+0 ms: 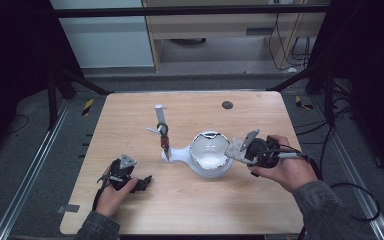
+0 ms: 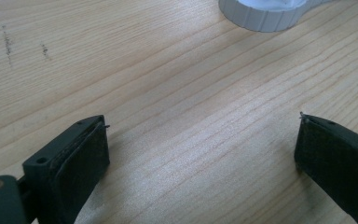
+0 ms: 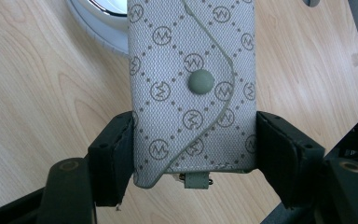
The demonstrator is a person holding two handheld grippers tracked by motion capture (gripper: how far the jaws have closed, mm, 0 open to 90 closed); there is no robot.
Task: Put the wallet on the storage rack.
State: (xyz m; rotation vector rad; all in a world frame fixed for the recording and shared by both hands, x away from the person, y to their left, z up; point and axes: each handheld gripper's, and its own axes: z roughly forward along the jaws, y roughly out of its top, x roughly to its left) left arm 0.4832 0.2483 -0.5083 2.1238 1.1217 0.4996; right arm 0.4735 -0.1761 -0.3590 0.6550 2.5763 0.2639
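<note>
Dim surroundings, evenly lit table point(image 1: 130, 107) — soft shadows, slight close-up blur.

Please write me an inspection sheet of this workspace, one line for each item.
Surface: wooden table, light grain, a few faint marks near the left gripper.
Job's things: grey patterned key case with a snap button, in the right gripper; white round mirror stand with a side arm; upright holder carrying small hanging items, too small to name.
Clutter: dark round spot near the far edge.
Grippers: left gripper open, low over bare wood; right gripper shut on the key case beside the mirror.
Cables: black cable trailing from the right gripper.
Surroundings: metal rails, grey floor, cabinet behind with hanging wires.
</note>
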